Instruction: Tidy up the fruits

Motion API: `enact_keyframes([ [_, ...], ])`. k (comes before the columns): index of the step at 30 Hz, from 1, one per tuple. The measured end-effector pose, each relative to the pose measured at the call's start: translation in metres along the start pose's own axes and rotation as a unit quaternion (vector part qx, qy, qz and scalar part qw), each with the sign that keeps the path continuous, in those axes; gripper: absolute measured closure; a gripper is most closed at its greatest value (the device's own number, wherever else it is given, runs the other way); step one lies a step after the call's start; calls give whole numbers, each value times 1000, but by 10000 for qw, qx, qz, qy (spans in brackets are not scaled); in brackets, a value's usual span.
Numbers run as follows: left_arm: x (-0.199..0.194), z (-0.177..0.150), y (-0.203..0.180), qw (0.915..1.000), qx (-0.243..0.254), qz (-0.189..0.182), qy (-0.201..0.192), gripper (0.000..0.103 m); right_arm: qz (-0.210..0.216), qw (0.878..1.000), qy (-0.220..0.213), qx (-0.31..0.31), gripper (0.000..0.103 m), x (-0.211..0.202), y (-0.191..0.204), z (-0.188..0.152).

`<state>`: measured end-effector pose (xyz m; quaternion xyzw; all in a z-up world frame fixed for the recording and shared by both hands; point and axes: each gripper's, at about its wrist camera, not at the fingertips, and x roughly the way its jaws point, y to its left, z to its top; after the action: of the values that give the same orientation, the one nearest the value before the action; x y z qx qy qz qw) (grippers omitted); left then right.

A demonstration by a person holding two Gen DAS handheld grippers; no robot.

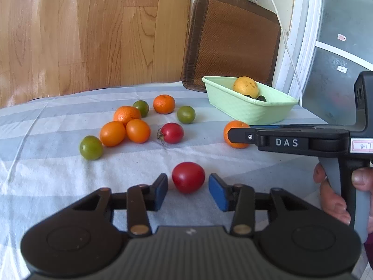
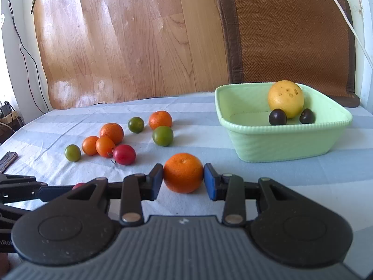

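The pale green basin (image 2: pixel 279 140) holds a spotted yellow fruit (image 2: pixel 285 98) and two dark plums (image 2: pixel 277 117). Just left of it, the right gripper (image 2: pixel 183 179) pinches a glossy orange (image 2: pixel 183 172); farther left, the left gripper (image 1: pixel 188 189) gapes around a red tomato (image 1: pixel 188 176).

The letters "DAS" stand in white on the right gripper (image 1: pixel 240 137), up right of the left jaws; a label behind it is unreadable.
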<state>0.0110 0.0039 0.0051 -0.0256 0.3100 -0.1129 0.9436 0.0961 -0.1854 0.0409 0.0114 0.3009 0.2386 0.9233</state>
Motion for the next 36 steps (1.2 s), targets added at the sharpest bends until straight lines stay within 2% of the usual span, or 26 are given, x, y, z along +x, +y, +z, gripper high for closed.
enact_keyframes([
  [9, 2, 1, 0, 10000, -26, 96, 6, 61, 12, 10000, 50, -24, 60, 1, 0, 0],
  [12, 5, 4, -2, 9999, 6, 151, 11, 53, 15, 10000, 50, -21, 60, 2, 0, 0],
  [14, 8, 7, -3, 9998, 17, 204, -12, 53, 15, 10000, 49, -20, 60, 2, 0, 0],
  [15, 9, 8, -3, 9998, 14, 200, -13, 53, 16, 10000, 49, -19, 60, 2, 0, 0],
  [17, 13, 9, -3, 9999, 15, 106, 42, 68, 16, 10000, 48, -19, 60, 2, 1, 0],
  [18, 13, 8, -4, 9999, 36, 131, 32, 71, 14, 10000, 48, -22, 60, 2, 1, 0],
  [26, 9, 6, 1, 9999, -88, -71, -39, 72, -9, 10000, 16, -94, 62, 1, 2, 0],
  [31, 5, 8, 4, 9995, -178, -228, -135, 72, 36, 9995, -290, -143, 63, -9, 3, -1],
  [34, 4, 19, 4, 9982, -308, -484, -172, 72, 39, 9976, -684, 138, 63, -23, -9, 2],
  [36, 5, 37, -2, 9974, -299, -589, -287, 72, -137, 9934, -1081, 372, 63, -37, -24, 11],
])
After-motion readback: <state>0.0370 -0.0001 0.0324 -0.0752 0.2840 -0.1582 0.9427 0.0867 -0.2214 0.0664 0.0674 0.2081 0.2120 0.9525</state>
